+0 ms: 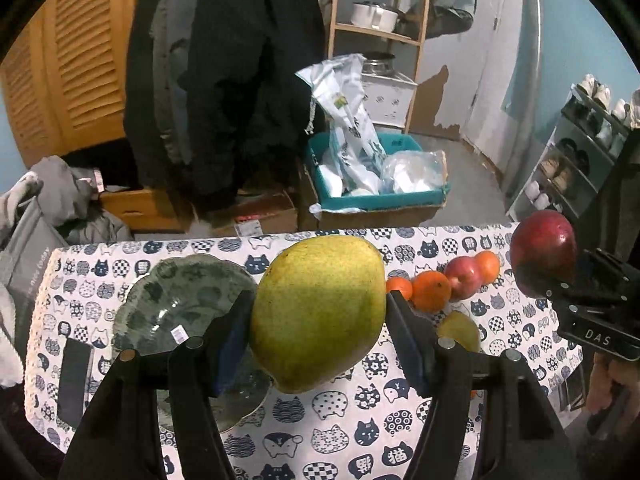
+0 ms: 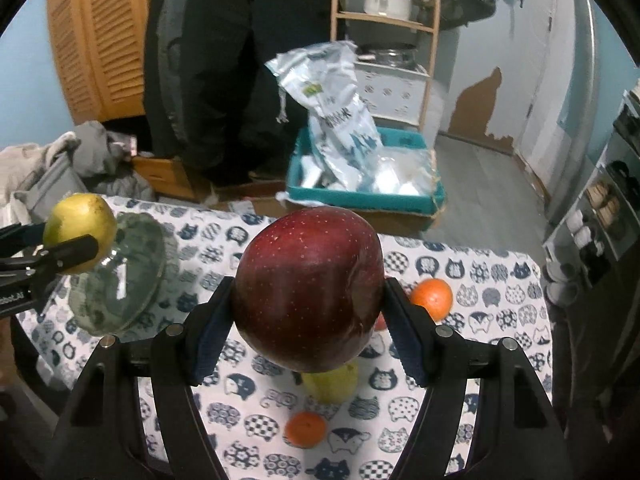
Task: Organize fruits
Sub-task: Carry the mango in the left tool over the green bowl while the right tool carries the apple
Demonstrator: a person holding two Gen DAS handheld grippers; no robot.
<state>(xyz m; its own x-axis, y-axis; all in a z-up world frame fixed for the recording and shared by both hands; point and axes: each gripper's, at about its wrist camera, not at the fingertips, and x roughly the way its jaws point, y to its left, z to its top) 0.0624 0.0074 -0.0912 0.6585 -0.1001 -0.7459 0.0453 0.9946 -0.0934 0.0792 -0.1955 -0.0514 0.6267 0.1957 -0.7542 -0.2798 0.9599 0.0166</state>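
The left gripper (image 1: 318,316) is closed on a big yellow-green pear (image 1: 318,312), its two blue-padded fingers (image 1: 234,336) pressing the sides, and the fruit is held in the air above the table with the cat-print cloth (image 1: 340,420). To the left, on the cloth, stands a grey-green ceramic plate with a wavy rim (image 1: 176,300). The right gripper (image 2: 308,308) clamps a dark red apple (image 2: 308,288), also lifted off the table. Under it, on the cloth, lie a second yellow-green pear (image 2: 330,384) and two small orange mandarins (image 2: 432,296), one far right and one near. A smaller red apple (image 1: 462,278) lies among the mandarins further right.
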